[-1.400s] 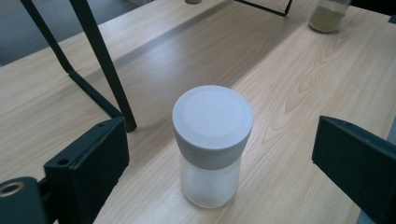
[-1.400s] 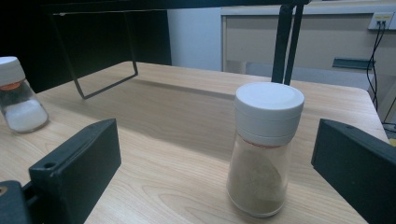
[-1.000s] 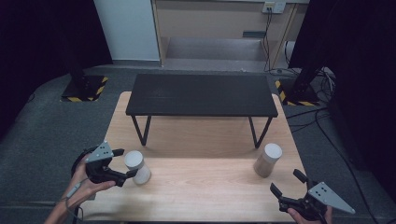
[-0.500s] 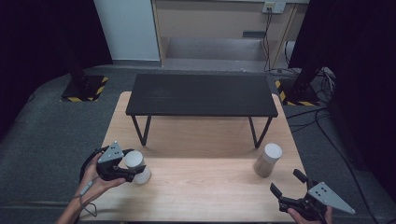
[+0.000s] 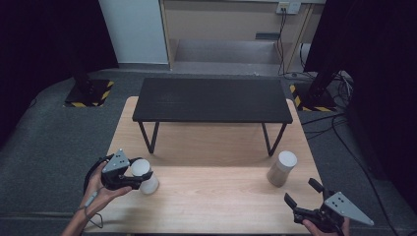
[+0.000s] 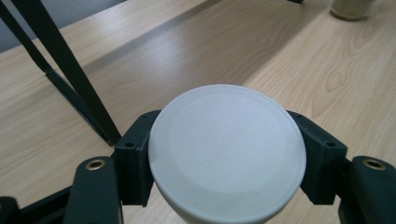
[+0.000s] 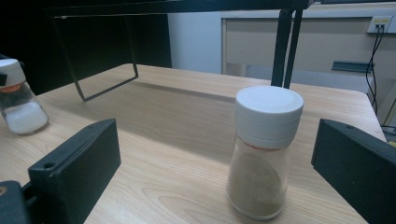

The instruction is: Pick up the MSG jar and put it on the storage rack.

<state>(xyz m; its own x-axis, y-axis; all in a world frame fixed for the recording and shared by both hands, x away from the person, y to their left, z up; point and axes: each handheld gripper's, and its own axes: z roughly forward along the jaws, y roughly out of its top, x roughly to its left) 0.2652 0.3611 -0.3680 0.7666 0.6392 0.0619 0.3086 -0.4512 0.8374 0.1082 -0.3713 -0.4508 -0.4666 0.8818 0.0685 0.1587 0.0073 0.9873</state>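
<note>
2 clear glass shakers with white caps: left gripper (image 5: 129,175) clamps the salt shaker's cap (image 6: 227,151) near the bench's left edge and could tip it; right gripper (image 5: 307,202) gapes wide.

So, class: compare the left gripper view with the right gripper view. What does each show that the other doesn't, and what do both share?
Left gripper view: the left gripper with both jaws at the white cap of the near shaker, seen from above.

Right gripper view: the right gripper open, the tan-powder shaker standing free ahead, and wall sockets.

Both: the wooden table and black stand legs.
</note>
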